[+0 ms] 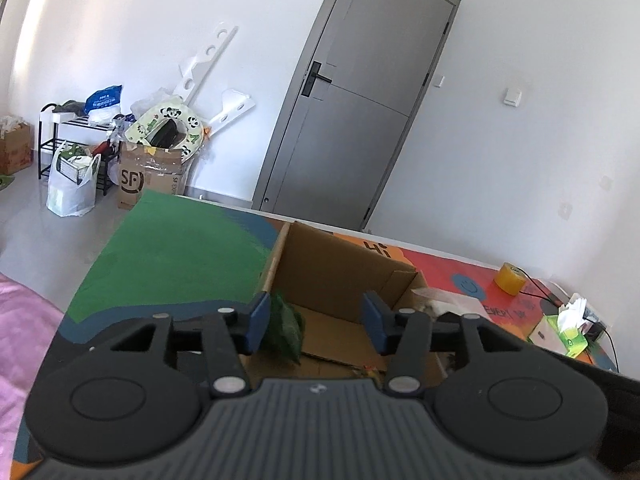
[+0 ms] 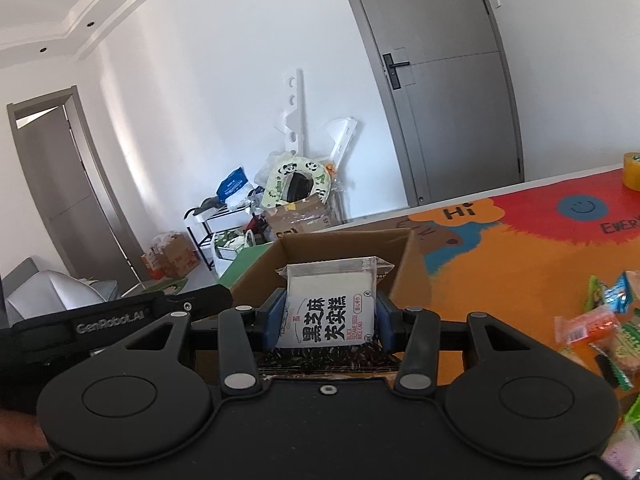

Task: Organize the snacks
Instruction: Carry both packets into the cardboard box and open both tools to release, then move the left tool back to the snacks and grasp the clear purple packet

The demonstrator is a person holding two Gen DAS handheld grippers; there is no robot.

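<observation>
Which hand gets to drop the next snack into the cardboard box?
The right. The right gripper already clamps a black sesame rice cake packet at the cardboard box. The left gripper is open, holding nothing, a green packet beside its finger.

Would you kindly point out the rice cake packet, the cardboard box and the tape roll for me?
rice cake packet point(image 2: 332, 312): right wrist view, on its printed label.
cardboard box point(image 1: 340, 268): left wrist view, on its inner far wall.
tape roll point(image 1: 510, 279): left wrist view, on its yellow side.

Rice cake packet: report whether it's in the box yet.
Not yet. The right gripper grips the packet at the box's near edge.
</observation>
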